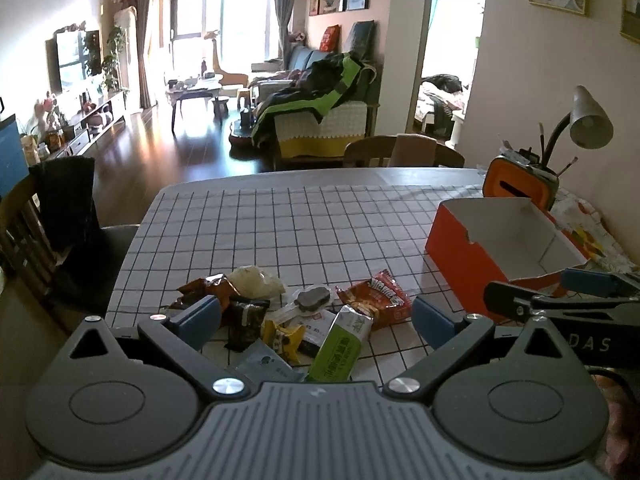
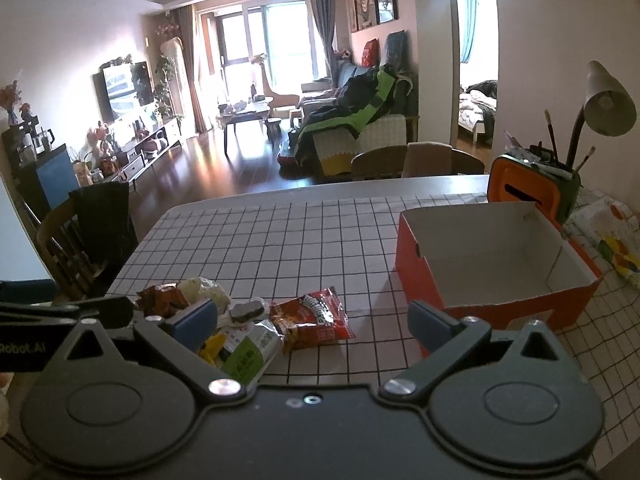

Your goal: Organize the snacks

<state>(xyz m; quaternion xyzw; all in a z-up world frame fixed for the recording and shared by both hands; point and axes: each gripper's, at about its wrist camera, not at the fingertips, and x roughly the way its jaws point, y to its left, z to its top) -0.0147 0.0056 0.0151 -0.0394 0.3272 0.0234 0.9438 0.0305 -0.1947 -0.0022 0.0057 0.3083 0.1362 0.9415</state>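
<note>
Home, open dining/living area. Shown by sofa draped with jacket, TV on wall, coffee table, curtained window, bed seen through doorway, gridded table.

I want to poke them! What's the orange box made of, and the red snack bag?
The orange box looks like cardboard: matte white inside, flat folded walls, a torn-looking rim. The red snack bag seems to be thin plastic film: it is crinkled, with shiny printed sides. Neither tool touches them.
</note>
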